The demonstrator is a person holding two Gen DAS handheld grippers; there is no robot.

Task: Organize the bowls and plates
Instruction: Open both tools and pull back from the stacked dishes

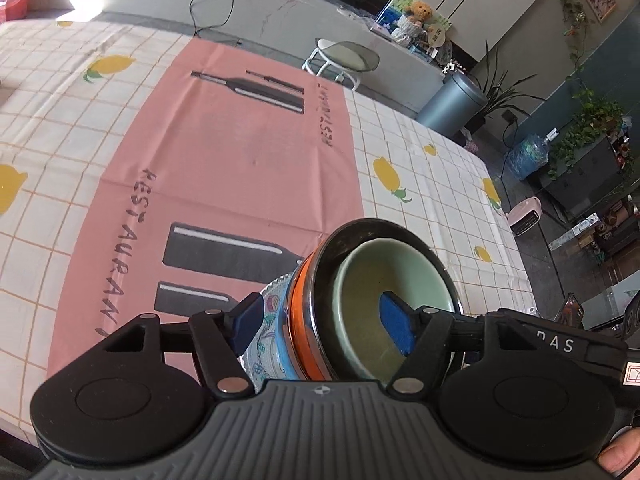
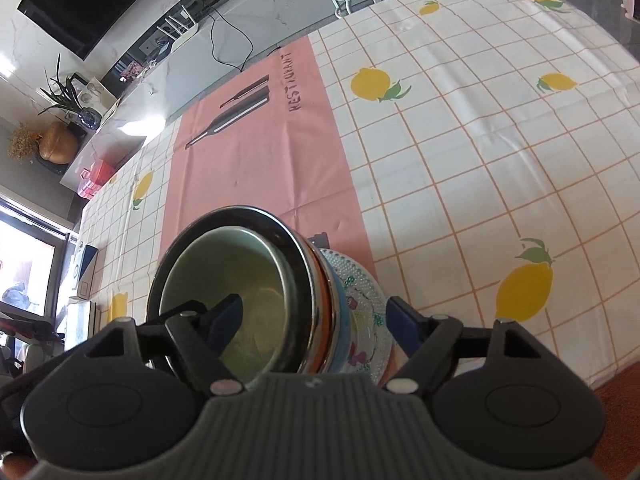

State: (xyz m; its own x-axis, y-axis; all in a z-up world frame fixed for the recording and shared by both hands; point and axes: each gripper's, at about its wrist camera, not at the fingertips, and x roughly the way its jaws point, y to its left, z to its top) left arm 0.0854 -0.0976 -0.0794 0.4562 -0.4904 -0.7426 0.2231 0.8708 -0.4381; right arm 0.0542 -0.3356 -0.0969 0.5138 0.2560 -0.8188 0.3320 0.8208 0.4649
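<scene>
A stack of dishes stands on the pink placemat (image 1: pixel 240 160). From the bottom it is a patterned glass plate (image 1: pixel 266 340), a blue dish (image 1: pixel 282 344), a steel bowl with an orange band (image 1: pixel 298 312) and a pale green bowl (image 1: pixel 360 280) nested inside. My left gripper (image 1: pixel 324 324) is open and straddles one side of the stack, with one pad inside the green bowl and the other outside the plate's rim. My right gripper (image 2: pixel 314 324) is open and straddles the opposite side of the green bowl (image 2: pixel 192 276) and patterned plate (image 2: pixel 360 304) the same way. Neither gripper's pads press on the dishes.
The table wears a checked cloth with lemon prints (image 2: pixel 480 140). A round stool (image 1: pixel 346 58) stands beyond the far table edge. A pink box (image 2: pixel 96 178) sits near the table's far corner. The table's near edge runs just right of the stack in the right wrist view.
</scene>
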